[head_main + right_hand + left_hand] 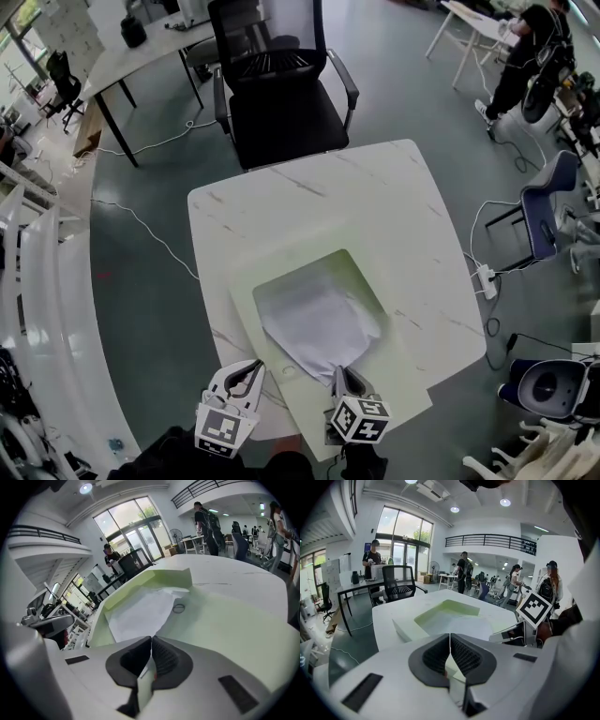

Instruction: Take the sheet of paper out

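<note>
Your right gripper (343,377) is closed on the near corner of the sheet of paper (314,323); in the right gripper view the white edge runs up between the shut pads. Your left gripper (251,373) is closed too, with a thin pale layer between its jaws that looks like the near-left edge of the pale green envelope (398,375).

The envelope lies flat on the near half of the table (309,187), reaching toward its near edge. The sheet sits in the envelope's open mouth, most of it showing and a little rumpled, its far end toward the table's middle.

Expect the paper to be very light and limp. It should bend and drag rather than slide as a stiff board, and it may crease or tear if you jerk it from one corner. The corner you have is a fair hold, as long as the pads bite well onto the sheet and not just its tip. The envelope looks only slightly stiffer and is likely to travel with the sheet unless your left gripper pins it.

A small round tie button (178,607) sits on the envelope beside the sheet and could snag its edge.

No brand or writing is readable on the sheet or envelope; the cubes on the grippers carry only square black-and-white markers (361,419).
</note>
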`<action>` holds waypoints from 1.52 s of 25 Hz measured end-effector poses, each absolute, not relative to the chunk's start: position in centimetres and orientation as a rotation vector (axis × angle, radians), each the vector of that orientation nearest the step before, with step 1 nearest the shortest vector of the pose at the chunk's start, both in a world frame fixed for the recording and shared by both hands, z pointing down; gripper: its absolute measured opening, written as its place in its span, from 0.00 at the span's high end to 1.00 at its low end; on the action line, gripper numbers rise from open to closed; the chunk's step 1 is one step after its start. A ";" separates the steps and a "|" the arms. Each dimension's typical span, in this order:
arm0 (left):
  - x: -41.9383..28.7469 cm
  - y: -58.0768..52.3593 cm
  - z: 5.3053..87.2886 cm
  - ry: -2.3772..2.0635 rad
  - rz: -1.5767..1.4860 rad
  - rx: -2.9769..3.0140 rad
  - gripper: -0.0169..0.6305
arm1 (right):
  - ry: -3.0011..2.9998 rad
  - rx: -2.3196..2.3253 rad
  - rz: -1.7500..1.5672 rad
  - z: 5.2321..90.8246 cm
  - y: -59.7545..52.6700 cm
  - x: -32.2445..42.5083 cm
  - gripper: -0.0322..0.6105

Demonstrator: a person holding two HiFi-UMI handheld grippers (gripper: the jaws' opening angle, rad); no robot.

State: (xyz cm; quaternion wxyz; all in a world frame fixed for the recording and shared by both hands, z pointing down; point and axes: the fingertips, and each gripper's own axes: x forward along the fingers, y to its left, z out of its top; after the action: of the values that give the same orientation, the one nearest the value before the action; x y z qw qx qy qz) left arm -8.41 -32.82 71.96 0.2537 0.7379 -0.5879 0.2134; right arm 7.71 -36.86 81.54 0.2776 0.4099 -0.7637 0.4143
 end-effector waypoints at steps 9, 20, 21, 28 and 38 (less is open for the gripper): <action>-8.7 -32.4 70.3 -1.594 0.582 2.049 0.93 | -2.081 1.123 1.115 79.3 -36.4 7.5 0.92; -7.2 -30.9 64.0 -1.575 0.535 2.195 0.93 | -2.152 1.266 1.076 72.1 -34.2 9.5 0.92; -7.0 -30.7 63.1 -1.570 0.532 2.208 0.93 | -2.155 1.278 1.070 71.2 -33.9 9.8 0.92; -5.6 -27.9 58.1 -1.547 0.489 2.319 0.93 | -2.201 1.366 1.012 65.4 -30.7 10.9 0.92; -4.6 -23.6 51.0 -1.534 0.408 2.484 0.93 | -2.297 1.506 0.875 56.4 -25.9 11.7 0.92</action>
State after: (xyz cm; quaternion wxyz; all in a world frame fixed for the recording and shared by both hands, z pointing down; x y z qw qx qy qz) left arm -4.62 -23.63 51.03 0.0969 0.8387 -0.5179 0.1379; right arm 11.66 -25.87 56.38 0.1292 0.5182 -0.7900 0.3010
